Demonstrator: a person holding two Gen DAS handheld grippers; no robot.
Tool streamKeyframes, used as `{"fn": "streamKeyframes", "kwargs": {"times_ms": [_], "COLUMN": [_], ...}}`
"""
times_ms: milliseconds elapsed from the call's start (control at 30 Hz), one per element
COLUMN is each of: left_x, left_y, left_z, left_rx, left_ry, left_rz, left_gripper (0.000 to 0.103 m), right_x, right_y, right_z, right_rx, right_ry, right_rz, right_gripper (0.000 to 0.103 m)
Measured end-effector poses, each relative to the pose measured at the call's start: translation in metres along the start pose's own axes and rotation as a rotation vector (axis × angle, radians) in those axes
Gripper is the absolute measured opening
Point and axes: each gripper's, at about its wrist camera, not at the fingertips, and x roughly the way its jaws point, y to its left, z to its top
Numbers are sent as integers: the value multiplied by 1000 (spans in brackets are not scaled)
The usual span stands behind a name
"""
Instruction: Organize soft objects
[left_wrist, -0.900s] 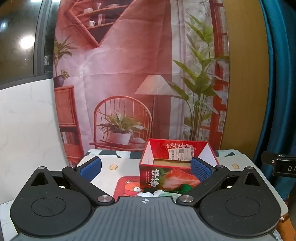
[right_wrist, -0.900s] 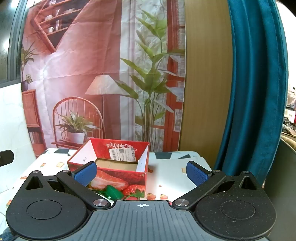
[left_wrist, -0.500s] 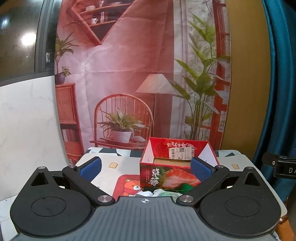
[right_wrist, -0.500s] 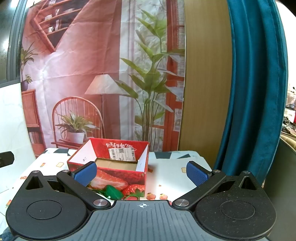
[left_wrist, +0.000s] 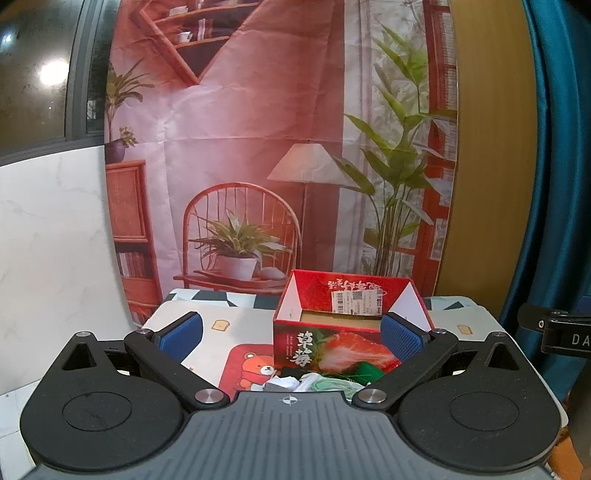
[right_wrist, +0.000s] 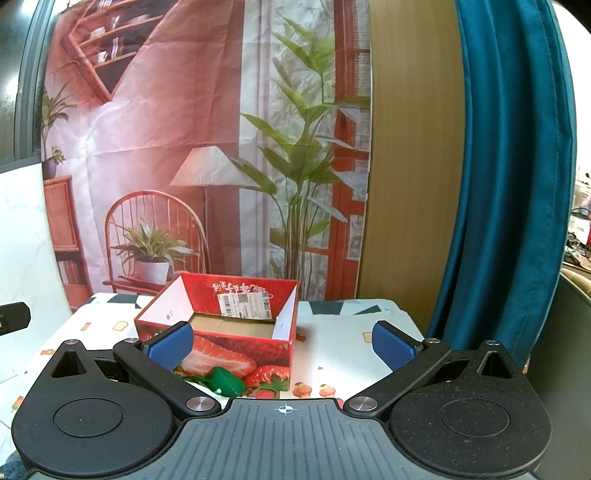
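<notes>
The soft objects, a small heap of crumpled white and pale green cloth pieces (left_wrist: 314, 382) with a dark green soft item (left_wrist: 367, 369) beside them, lie on the table just in front of the red strawberry-printed cardboard box (left_wrist: 332, 347), touching or almost touching its front wall. From the right wrist view only the dark green soft item (right_wrist: 225, 380) shows clearly, tucked against the same wall. The box stands open-topped with its flaps raised, and its brown cardboard floor looks bare, so it likely serves as the container and sorting has probably not begun. It sits on the cartoon-printed tablecloth (left_wrist: 221, 325), with a red bear-patterned mat (left_wrist: 251, 365) to the left of the box.

The left gripper (left_wrist: 291, 334) hovers level in front of the box, its blue-padded fingers spread wide and holding nothing, the heap low between them; this reads as lining up for a first pick. The right gripper (right_wrist: 282, 341) is likewise spread and empty, aimed past the box's right front corner, probably waiting its turn. A printed room backdrop (left_wrist: 258, 147) hangs behind the box
</notes>
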Motion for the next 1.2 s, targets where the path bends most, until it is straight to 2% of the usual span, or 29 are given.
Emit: {"fn": "streamKeyframes", "kwargs": {"times_ms": [1200], "left_x": [4], "left_y": [1], "left_z": [-2], "left_rx": [1], "left_ry": [21], "left_rz": [-24], "left_gripper": [103], "right_x": [1], "right_y": [-1], "right_z": [-1], "right_rx": [1], "right_ry": [-6], "right_rz": [-3], "right_gripper": [103]}}
